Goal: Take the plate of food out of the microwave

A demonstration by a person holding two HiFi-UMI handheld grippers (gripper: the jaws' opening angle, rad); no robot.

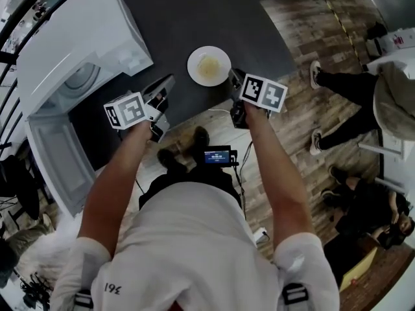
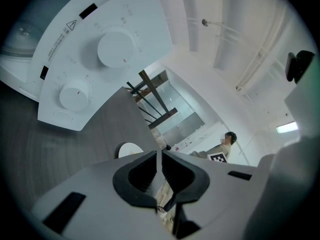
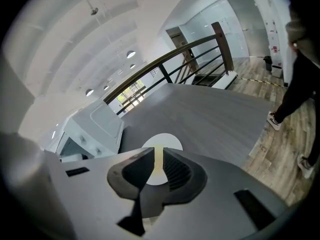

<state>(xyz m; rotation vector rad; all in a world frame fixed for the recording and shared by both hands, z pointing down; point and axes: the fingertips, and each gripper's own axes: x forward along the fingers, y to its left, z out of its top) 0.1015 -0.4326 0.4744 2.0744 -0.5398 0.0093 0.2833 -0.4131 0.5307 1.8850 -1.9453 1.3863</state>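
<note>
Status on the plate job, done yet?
Looks done: the round white plate of food sits on the dark table, outside the white microwave. In hand: nothing; left gripper and right gripper are empty. Left: perhaps the open door.

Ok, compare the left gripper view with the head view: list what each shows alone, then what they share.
Left gripper view only: the left gripper's jaws pressed together, empty. Head view only: the open door, the right gripper, the food on the plate. Both: the microwave and the plate on the dark table.
</note>
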